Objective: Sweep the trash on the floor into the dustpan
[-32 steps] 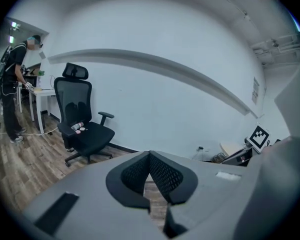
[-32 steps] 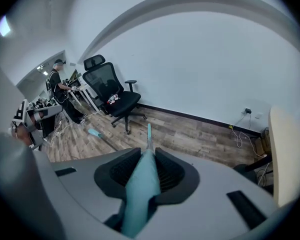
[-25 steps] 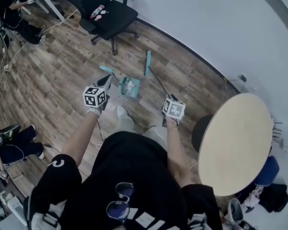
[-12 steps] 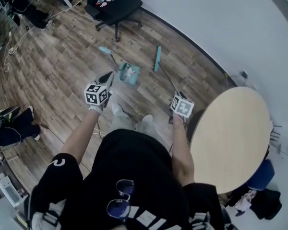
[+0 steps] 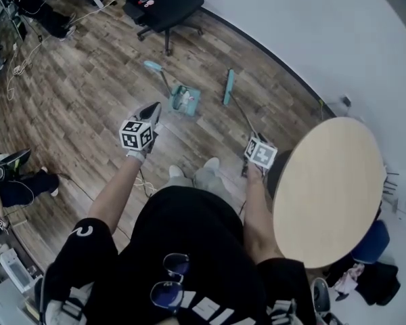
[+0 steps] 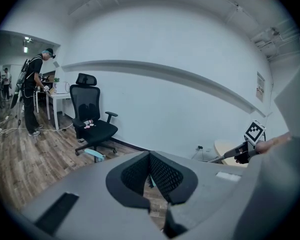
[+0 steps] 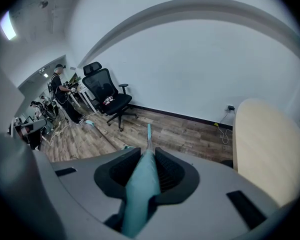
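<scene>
Since a second ago, the broom is sitting farther from the dustpan, its teal head lying on the floor near the edge along the wall. The right gripper is clamping the broom's teal handle between its pads. The left gripper is hanging above the floor, its pads pressing together at the tips with nothing between them. The dustpan is resting on the floor just left of the broom head, with pale trash lying inside it. Both gripper cubes are showing black-and-white square markers, no words. A small wall notice is showing print too small to read.
</scene>
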The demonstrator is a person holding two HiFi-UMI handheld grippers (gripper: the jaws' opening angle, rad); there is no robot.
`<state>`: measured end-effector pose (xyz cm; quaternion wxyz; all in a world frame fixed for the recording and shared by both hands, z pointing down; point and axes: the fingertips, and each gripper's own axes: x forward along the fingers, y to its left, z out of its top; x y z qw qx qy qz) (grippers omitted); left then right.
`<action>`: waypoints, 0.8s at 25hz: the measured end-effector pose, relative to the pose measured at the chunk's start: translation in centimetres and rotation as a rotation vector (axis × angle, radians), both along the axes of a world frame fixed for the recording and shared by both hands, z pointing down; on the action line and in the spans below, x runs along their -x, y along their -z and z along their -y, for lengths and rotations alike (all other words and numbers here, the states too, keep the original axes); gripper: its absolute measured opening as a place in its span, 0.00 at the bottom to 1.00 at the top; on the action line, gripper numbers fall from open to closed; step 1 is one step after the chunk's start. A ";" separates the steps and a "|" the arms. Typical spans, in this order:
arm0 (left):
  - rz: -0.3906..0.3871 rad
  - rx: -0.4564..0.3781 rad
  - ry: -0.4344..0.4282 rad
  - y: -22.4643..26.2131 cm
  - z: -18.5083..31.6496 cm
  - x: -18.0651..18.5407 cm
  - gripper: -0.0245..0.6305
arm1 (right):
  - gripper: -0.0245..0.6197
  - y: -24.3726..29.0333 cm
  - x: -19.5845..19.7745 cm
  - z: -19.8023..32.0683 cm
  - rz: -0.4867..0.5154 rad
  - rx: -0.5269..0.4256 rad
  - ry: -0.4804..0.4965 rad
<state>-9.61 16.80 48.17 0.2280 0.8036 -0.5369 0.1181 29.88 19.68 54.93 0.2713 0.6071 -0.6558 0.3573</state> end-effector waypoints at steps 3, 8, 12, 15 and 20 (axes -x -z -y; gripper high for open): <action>-0.005 -0.001 -0.007 -0.1 -0.7 0.9 0.04 | 0.17 0.2 0.8 -0.9 -0.008 -0.006 -0.008; -0.009 0.002 -0.011 -0.2 -2.0 2.2 0.04 | 0.17 0.5 2.0 -2.4 -0.018 -0.008 -0.010; -0.014 0.001 -0.015 -0.4 -2.5 3.1 0.04 | 0.17 0.5 3.1 -3.1 -0.022 -0.009 -0.009; -0.016 0.002 -0.019 -0.5 -2.9 3.6 0.03 | 0.17 0.7 3.7 -3.5 -0.022 -0.016 -0.009; -0.016 -0.002 -0.025 -0.4 -3.2 3.9 0.03 | 0.17 0.6 4.0 -4.1 -0.027 -0.014 -0.014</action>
